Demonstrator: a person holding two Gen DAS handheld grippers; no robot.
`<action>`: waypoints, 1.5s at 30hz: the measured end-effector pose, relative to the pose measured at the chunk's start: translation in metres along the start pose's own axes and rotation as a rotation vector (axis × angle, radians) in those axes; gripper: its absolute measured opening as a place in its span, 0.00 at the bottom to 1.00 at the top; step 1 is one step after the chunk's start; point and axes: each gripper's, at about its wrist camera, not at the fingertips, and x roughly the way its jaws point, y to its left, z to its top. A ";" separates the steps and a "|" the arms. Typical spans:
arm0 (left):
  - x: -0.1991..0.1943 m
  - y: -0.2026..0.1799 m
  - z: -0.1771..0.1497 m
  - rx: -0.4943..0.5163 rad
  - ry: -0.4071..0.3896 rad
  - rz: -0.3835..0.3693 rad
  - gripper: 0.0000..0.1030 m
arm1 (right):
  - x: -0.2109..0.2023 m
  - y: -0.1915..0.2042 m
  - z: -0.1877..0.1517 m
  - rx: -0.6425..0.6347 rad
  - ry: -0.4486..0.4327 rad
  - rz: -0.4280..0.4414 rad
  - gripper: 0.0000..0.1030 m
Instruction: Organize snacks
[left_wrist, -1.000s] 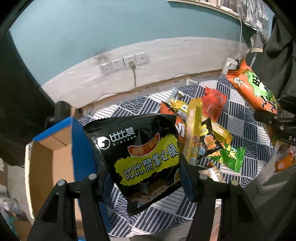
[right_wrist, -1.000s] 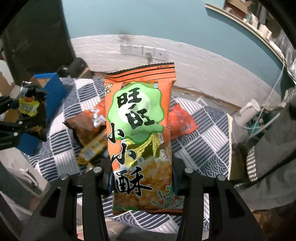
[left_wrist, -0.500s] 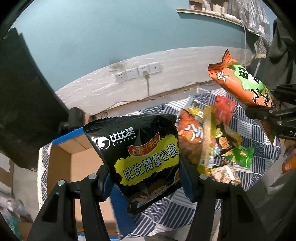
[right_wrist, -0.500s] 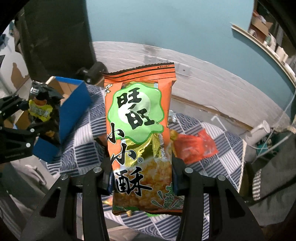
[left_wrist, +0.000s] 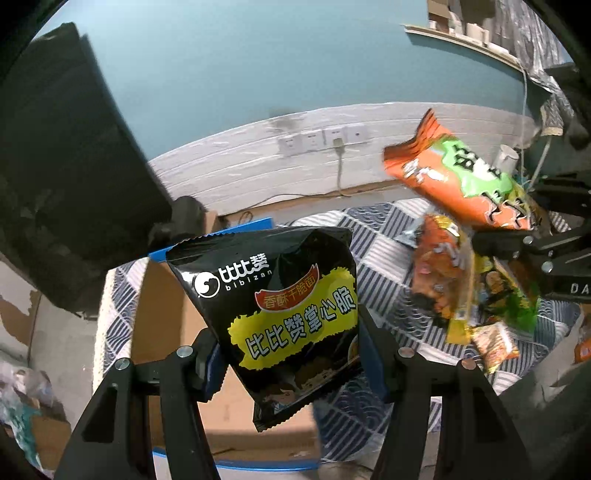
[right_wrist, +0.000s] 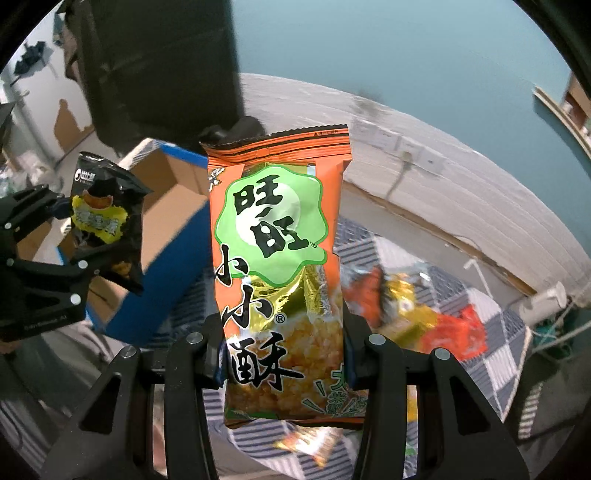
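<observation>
We carry one packet in each tool so that two snacks travel toward the box in a single trip. Our left gripper (left_wrist: 288, 354) pinches the black packet (left_wrist: 280, 306) by its lower half, low in the left wrist frame, so the bag stands upright and clear of the cardboard box (left_wrist: 162, 306) showing behind and below it. Our right gripper (right_wrist: 282, 350) is clamped on the orange packet (right_wrist: 280, 266) the same way, at centre frame. Holding low keeps the tops free to drop in first, we judge. The remaining snack pile (left_wrist: 472, 291) lies on the checked cloth (left_wrist: 376, 273) at right, well apart from the box.
</observation>
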 end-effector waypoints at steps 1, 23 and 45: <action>0.001 0.004 -0.001 -0.003 0.001 0.008 0.61 | 0.006 0.006 0.005 -0.008 0.009 0.013 0.43; 0.031 0.113 -0.053 -0.146 0.073 0.120 0.61 | 0.088 0.116 0.075 -0.125 0.114 0.125 0.43; 0.035 0.130 -0.064 -0.128 0.096 0.189 0.80 | 0.095 0.129 0.083 -0.118 0.127 0.136 0.70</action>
